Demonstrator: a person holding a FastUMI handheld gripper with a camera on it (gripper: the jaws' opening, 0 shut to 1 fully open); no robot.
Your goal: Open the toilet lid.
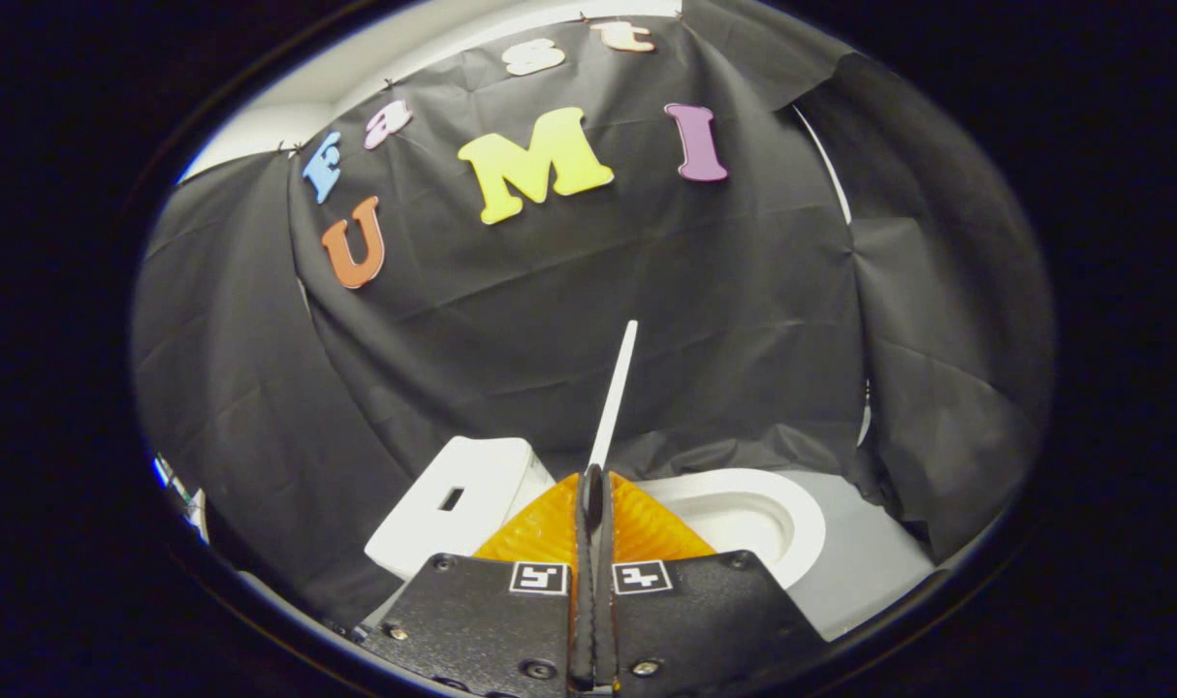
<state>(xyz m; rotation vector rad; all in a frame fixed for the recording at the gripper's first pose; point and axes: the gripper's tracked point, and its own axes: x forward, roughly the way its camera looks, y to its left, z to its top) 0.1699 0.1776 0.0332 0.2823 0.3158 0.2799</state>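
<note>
White thin plastic toilet lid (pixel 615 393) stands edge-on, near upright, pinched betw gripper (pixel 593 485) fingers above white toilet bowl (pixel 744 514), w/ white cistern (pixel 458 504) just beside. Keep the clamp firm, follow hinge arc, ease lid back till it rests.

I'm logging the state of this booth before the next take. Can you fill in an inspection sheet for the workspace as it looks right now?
Surface: pale grey platform under the toilet.
Job's things: white toilet lid raised, seen edge-on, standing up from between the fingers; toilet bowl open beside it; white tank on the other side.
Clutter: nothing seen.
Grippers: gripper with its fingers closed together on the lid's lower edge.
Cables: nothing seen.
Surroundings: black cloth wall draped behind and to both sides.
</note>
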